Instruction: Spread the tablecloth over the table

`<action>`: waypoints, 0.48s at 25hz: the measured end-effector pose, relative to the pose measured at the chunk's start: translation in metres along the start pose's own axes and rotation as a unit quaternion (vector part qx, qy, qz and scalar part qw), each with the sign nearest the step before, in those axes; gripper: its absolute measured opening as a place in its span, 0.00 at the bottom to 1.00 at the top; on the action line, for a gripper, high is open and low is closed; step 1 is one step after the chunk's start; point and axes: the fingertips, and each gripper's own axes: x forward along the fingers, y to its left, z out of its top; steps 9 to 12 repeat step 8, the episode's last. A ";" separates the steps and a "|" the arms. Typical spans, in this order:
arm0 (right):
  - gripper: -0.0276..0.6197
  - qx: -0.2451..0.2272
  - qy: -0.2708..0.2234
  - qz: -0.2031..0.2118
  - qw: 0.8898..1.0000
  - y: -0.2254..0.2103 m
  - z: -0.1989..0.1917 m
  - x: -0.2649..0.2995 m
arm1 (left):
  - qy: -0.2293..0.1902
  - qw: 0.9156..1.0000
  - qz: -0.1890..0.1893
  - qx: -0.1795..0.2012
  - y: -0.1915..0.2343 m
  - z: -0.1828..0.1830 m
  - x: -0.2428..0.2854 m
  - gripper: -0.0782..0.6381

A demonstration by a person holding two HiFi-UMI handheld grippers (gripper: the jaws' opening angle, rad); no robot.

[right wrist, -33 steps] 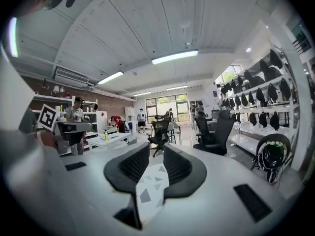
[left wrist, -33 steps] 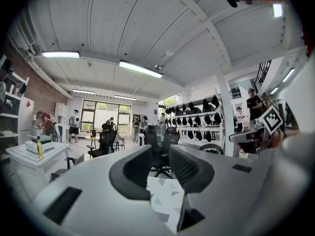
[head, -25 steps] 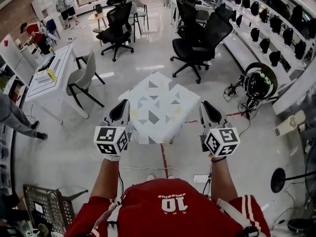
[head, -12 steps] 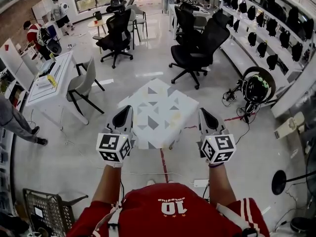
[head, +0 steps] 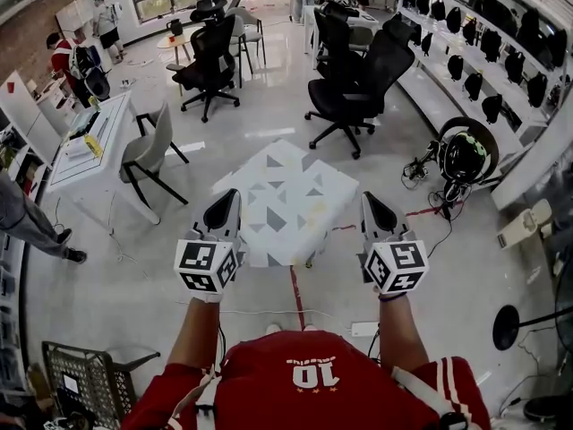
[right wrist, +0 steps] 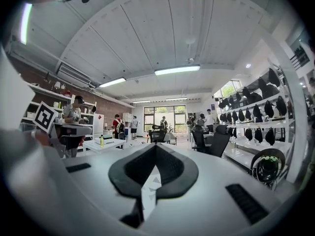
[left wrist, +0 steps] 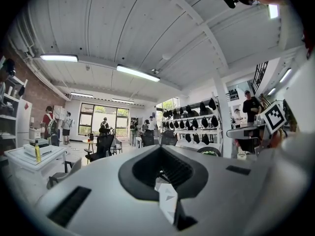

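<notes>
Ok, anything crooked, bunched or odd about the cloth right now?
Nothing stands out. The cloth lies flat, with no bunching or folds that I can see, though it sits corner-on to the person. The left gripper and right gripper are each shut on its near side.

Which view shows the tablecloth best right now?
Head view: most of the patterned tablecloth shows, spread out ahead. The gripper views show only a strip pinched in the left hand-held gripper and the right hand-held gripper.

Bare floor (head: 134, 267) ringed the table (head: 269, 254); a grey chair (head: 148, 150) stood left of it, black office chairs (head: 354, 92) beyond it, cables (head: 425, 164) right of it.
</notes>
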 end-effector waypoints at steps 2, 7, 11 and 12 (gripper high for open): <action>0.06 0.000 0.000 0.001 1.000 0.000 0.000 -0.001 | 0.000 1.000 0.000 0.001 -0.001 0.000 0.000 0.12; 0.06 0.000 0.001 0.002 1.000 -0.003 0.001 -0.005 | 0.000 1.000 0.000 0.002 -0.007 0.002 -0.001 0.12; 0.06 0.000 0.000 0.002 1.000 -0.003 0.001 -0.005 | -0.001 1.000 0.000 0.003 -0.009 0.003 -0.001 0.12; 0.06 0.000 0.000 0.002 1.000 -0.003 0.001 -0.005 | -0.001 1.000 0.000 0.003 -0.009 0.003 -0.001 0.12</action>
